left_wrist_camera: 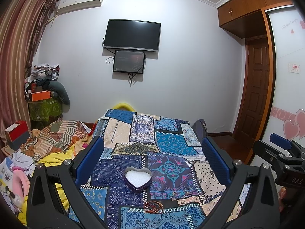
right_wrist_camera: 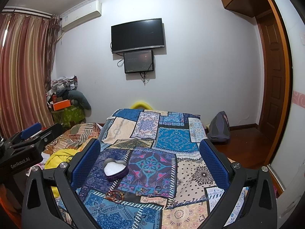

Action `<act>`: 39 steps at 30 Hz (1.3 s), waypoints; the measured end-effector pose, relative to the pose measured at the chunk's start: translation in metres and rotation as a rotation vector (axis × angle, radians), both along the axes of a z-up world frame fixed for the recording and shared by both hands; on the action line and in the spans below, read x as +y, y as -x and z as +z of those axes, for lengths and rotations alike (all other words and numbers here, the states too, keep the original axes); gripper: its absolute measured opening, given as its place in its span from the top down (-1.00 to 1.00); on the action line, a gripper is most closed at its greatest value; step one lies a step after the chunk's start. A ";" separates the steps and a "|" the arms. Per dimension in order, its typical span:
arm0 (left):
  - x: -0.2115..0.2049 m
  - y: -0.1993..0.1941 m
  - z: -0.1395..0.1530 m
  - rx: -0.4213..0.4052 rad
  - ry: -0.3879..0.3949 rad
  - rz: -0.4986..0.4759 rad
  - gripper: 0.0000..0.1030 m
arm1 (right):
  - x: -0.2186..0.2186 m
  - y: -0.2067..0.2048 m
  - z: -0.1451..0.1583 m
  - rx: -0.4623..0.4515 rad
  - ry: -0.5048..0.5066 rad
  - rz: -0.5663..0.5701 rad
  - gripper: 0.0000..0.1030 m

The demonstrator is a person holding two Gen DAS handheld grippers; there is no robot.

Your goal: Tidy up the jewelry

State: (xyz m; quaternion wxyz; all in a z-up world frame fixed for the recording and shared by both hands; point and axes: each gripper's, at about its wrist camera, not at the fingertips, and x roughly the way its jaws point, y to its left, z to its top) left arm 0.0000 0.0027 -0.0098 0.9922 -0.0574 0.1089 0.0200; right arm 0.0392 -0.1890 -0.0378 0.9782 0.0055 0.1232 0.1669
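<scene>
**Both claws wide over the patchwork cloth, jewelry lying loose**

Bedroom walls fill the background: a dark television [left_wrist_camera: 131,35] hangs on the pale wall with a smaller screen [left_wrist_camera: 128,62] just below it, striped curtains [left_wrist_camera: 17,43] to the left and a brown wooden door [left_wrist_camera: 255,87] to the right. Below, I see a tabletop covered with a blue patchwork cloth [left_wrist_camera: 171,145].

On that cloth sits a heart-shaped tin [left_wrist_camera: 138,179], open at the top, with white padding inside. Nearer to me than the tin lies a reddish-brown bracelet [left_wrist_camera: 153,207], and to its right a few small rings [right_wrist_camera: 143,190] and earrings [right_wrist_camera: 157,189] rest on a dark patch, apart from the tin and from each other. They are too small for me to tell more.

My left claw [left_wrist_camera: 152,160] hovers above the cloth with its blue pads spread wide, holding nothing; the tin shows between them. My right claw [right_wrist_camera: 150,160] is likewise spread wide and empty, with the tin toward its left pad and the small pieces lower between the fingers. Each claw shows at the edge of the other's view.
</scene>
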 end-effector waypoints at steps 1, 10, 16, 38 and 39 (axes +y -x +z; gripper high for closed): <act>0.000 0.000 0.000 0.002 0.000 -0.002 -0.99 | 0.001 0.000 -0.001 0.002 0.000 0.001 -1.00; 0.004 -0.010 -0.004 0.026 0.005 -0.004 -0.99 | 0.004 -0.013 -0.009 0.033 0.013 0.009 -1.00; 0.011 -0.028 -0.017 0.093 0.019 -0.012 -0.99 | 0.012 -0.029 -0.027 0.082 0.042 0.023 -1.00; 0.054 -0.101 -0.156 0.556 0.008 0.021 -0.95 | 0.051 -0.101 -0.135 0.457 0.195 0.252 -0.55; 0.053 -0.102 -0.163 0.577 -0.004 0.018 -0.87 | 0.054 -0.102 -0.140 0.475 0.199 0.277 -0.45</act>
